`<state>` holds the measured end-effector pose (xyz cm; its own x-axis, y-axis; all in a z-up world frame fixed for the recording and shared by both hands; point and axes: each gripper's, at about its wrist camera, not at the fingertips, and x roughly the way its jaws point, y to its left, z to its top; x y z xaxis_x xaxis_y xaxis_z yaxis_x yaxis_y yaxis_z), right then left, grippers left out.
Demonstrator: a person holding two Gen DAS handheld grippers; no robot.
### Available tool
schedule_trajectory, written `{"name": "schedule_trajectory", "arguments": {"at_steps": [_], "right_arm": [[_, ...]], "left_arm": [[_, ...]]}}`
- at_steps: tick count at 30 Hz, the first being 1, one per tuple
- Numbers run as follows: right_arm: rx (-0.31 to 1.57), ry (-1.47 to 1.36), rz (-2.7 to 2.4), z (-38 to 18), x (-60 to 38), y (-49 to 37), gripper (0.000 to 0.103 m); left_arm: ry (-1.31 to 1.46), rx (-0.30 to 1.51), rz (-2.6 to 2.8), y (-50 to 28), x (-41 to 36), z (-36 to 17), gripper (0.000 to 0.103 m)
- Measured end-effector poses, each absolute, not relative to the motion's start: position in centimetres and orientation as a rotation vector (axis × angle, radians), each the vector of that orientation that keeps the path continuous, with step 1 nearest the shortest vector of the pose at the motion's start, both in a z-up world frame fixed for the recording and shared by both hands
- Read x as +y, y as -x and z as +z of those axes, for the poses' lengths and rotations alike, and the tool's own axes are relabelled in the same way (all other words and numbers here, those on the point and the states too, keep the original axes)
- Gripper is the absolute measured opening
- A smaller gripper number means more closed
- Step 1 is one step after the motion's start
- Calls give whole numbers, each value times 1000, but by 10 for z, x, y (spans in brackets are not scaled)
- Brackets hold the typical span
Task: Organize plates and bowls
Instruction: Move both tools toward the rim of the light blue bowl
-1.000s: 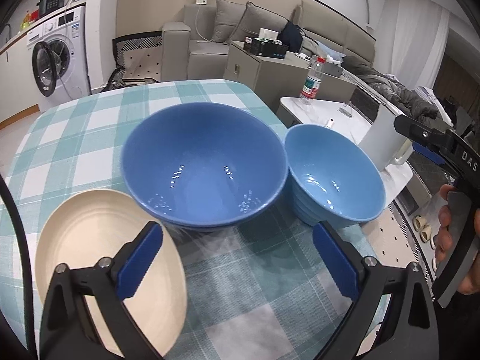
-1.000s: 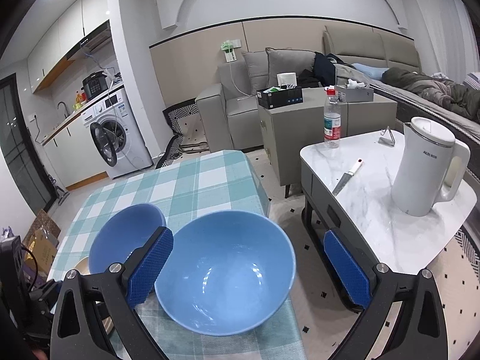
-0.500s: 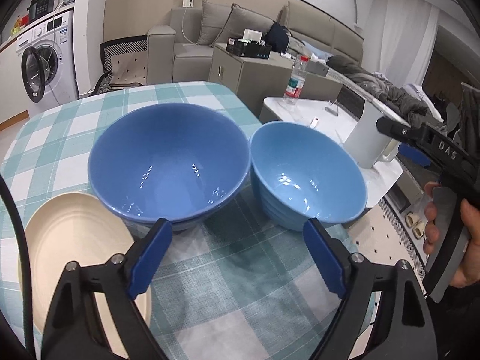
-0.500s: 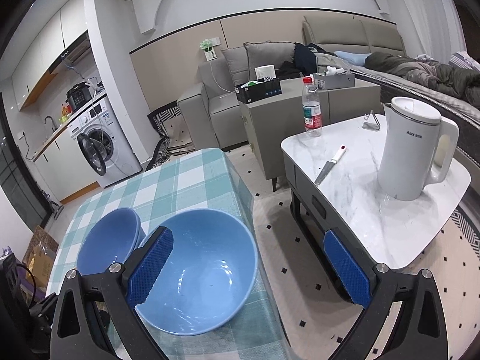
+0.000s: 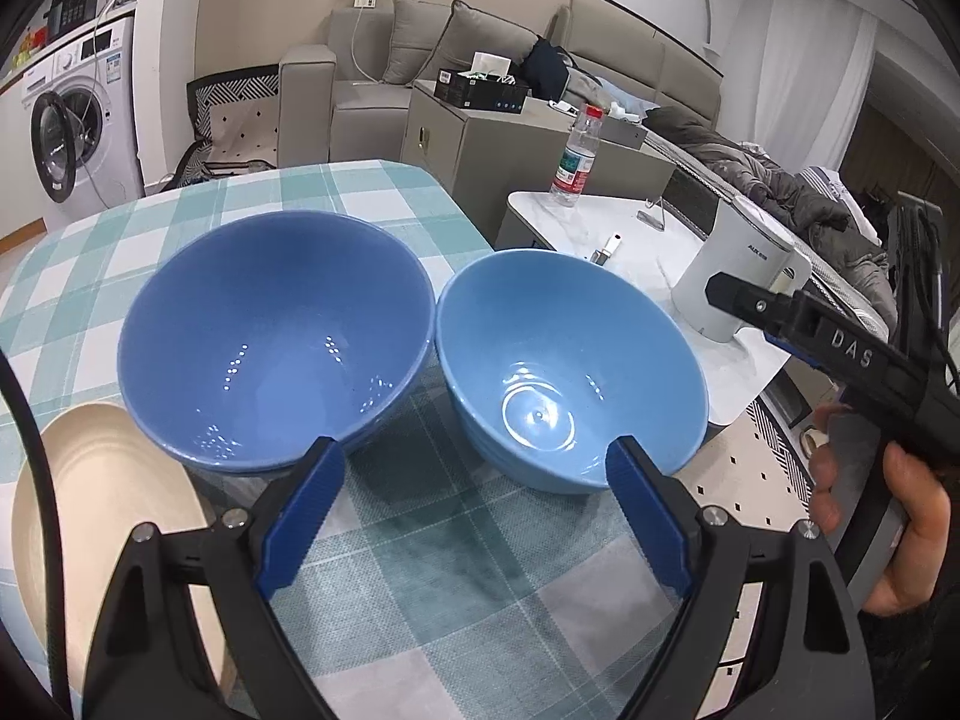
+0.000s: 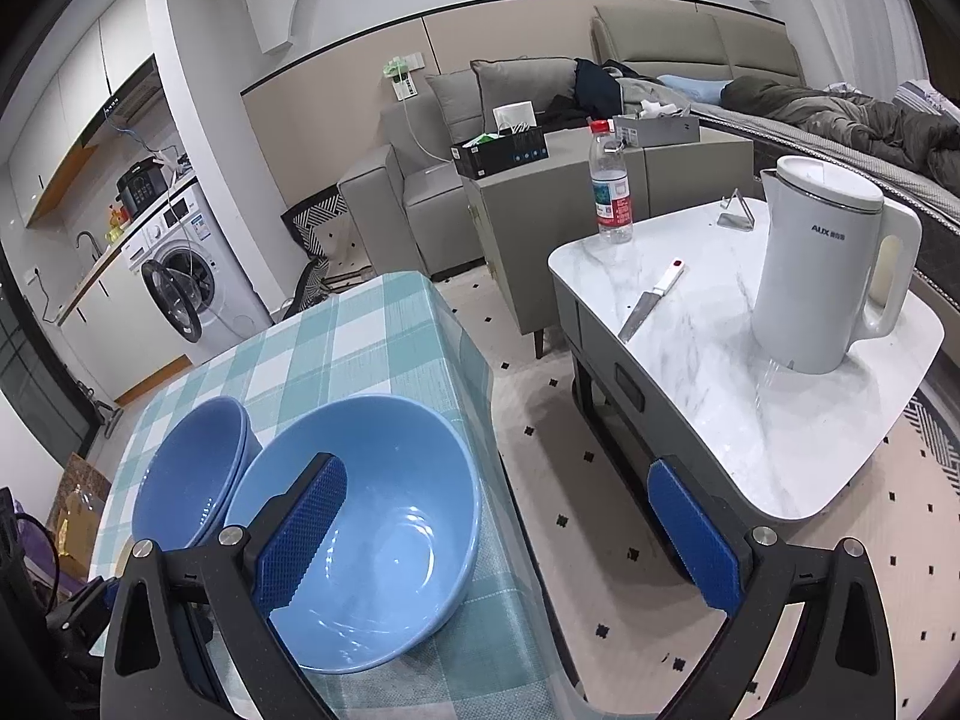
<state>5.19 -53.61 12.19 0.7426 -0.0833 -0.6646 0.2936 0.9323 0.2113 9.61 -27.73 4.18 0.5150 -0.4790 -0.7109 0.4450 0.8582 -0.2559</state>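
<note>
On the table (image 5: 198,222) with its teal-and-white checked cloth, a cream plate (image 5: 108,504) lies at the far left near the front edge, partly under the rim of the dark blue bowl (image 5: 276,342). That bowl appears to sit nested in a second one of the same colour, as the double rim in the right wrist view suggests. Just to its right, rims all but touching, stands the light blue bowl (image 5: 570,366), close to the table's right edge. The left gripper (image 5: 474,516) hangs over the cloth in front of both bowls, its blue pads spread wide with nothing between them. The right gripper (image 6: 498,540) is also spread wide; its left pad hangs over the light blue bowl's hollow, while the right pad is out past the table edge, over the floor. Further right a marble-topped side table (image 6: 708,360) carries a water bottle (image 6: 609,186), a knife (image 6: 651,300) and a white kettle (image 6: 822,264).
</note>
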Motion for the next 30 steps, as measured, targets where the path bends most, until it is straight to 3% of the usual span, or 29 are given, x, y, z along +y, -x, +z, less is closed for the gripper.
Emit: {"name": "schedule_trajectory", "arguments": {"at_steps": [12, 13, 15, 16, 21, 30], "right_arm": [[721, -329, -116, 111, -526, -60, 102], [720, -324, -113, 110, -525, -61, 102], [716, -323, -109, 109, -525, -61, 102], [715, -325, -104, 109, -524, -62, 101], [726, -325, -85, 105, -524, -64, 87], [759, -328, -80, 94, -525, -71, 71]], "left_arm": [[158, 881, -647, -97, -278, 51, 88], [158, 883, -653, -97, -279, 52, 86], [152, 893, -669, -98, -284, 52, 69], [149, 903, -674, -99, -286, 52, 69], [134, 923, -676, -103, -295, 50, 65], [96, 923, -644, -104, -300, 42, 65]]}}
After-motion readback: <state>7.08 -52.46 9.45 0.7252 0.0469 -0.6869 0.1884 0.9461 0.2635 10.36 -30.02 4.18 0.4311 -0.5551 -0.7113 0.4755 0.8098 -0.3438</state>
